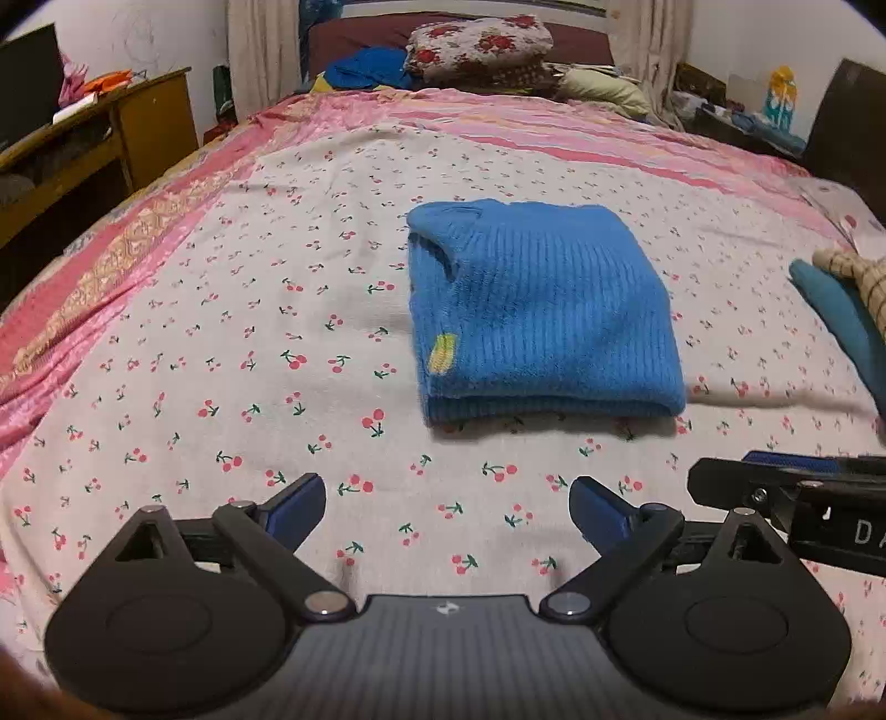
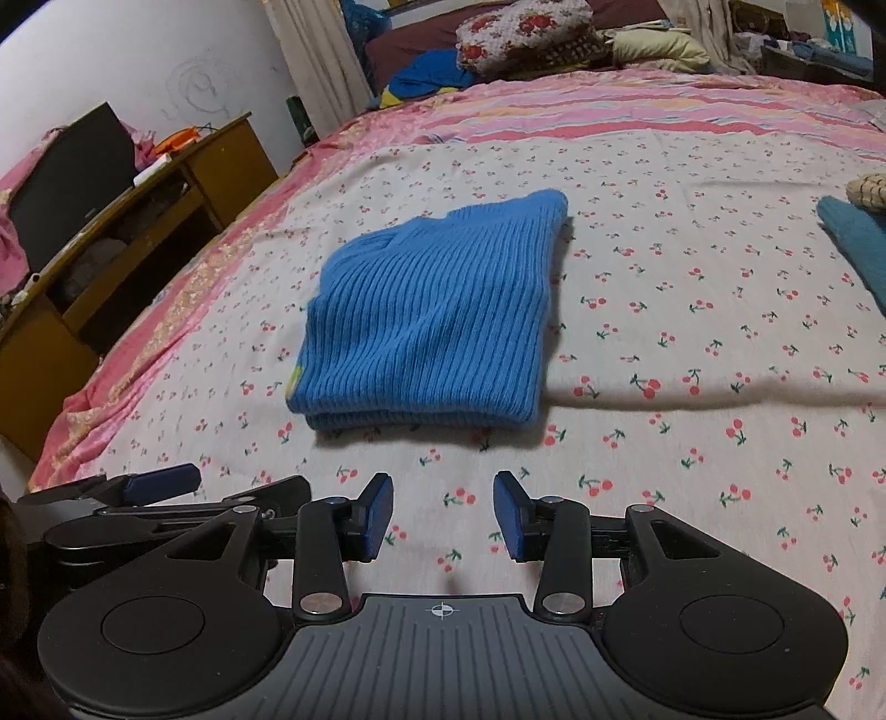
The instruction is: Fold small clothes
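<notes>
A blue ribbed knit garment [image 1: 540,310] lies folded into a flat rectangle on the cherry-print bedsheet [image 1: 249,343], with a small yellow patch on its left edge. The same garment [image 2: 432,321] sits ahead in the right wrist view. My left gripper [image 1: 447,512] is open wide, with only sheet between its blue pads, short of the garment's near fold. My right gripper [image 2: 443,515] is also open, its jaws about half apart and holding nothing, and stands back from the garment. Each gripper shows at the edge of the other's view.
A teal cloth and a beige patterned one [image 1: 847,299] lie at the bed's right edge. Pillows and bedding [image 1: 476,50] are piled at the headboard. A wooden desk [image 1: 94,144] with a dark screen stands left of the bed.
</notes>
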The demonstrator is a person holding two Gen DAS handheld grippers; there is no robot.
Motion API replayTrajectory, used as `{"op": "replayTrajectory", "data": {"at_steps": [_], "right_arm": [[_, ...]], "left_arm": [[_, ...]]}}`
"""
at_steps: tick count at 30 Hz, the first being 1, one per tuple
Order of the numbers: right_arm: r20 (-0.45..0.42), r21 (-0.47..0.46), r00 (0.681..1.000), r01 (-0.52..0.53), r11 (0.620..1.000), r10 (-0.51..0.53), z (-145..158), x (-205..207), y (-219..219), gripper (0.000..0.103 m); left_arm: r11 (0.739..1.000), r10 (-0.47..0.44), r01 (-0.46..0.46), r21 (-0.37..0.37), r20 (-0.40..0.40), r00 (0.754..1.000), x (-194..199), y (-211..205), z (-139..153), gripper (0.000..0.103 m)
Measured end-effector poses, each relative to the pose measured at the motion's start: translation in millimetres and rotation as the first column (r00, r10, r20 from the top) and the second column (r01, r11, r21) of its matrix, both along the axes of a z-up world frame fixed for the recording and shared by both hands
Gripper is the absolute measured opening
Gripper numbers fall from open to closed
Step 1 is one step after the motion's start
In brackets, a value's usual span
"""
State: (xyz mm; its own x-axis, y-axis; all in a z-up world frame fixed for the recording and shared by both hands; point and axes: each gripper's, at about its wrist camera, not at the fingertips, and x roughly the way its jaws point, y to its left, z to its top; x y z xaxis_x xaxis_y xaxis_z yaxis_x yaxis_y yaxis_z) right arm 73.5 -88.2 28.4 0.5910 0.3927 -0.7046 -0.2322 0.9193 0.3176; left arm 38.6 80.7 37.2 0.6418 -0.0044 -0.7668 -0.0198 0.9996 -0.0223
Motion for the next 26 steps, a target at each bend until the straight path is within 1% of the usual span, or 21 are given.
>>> {"op": "replayTrajectory", "data": {"at_steps": [3, 12, 15, 26], "right_arm": [[0.006, -0.005, 1.000, -0.003, 1.000, 0.003, 1.6, -4.9, 1.7, 0.040], [0.006, -0.007, 1.000, 0.007, 1.000, -0.007, 0.6, -15.2, -0.6, 0.040], [0.001, -0.005, 1.000, 0.006, 1.000, -0.006, -1.2, -17.4, -1.3, 0.040], [-0.014, -0.023, 1.000, 0.025, 0.999, -0.026, -6.8, -17.6, -1.3, 0.040]], "left_arm": [[1.000, -0.003, 0.003, 0.013, 0.007, 1.000, -4.2, -2.9, 2.5, 0.102], [1.000, 0.002, -0.001, -0.016, 0.033, 0.999, -13.2, -0.4, 6.7, 0.103], [1.000, 0.003, -0.002, -0.015, 0.039, 0.999, -14.9, -0.4, 7.4, 0.103], [1.000, 0.004, -0.003, -0.014, 0.020, 1.000, -14.4, -0.6, 4.5, 0.103]]}}
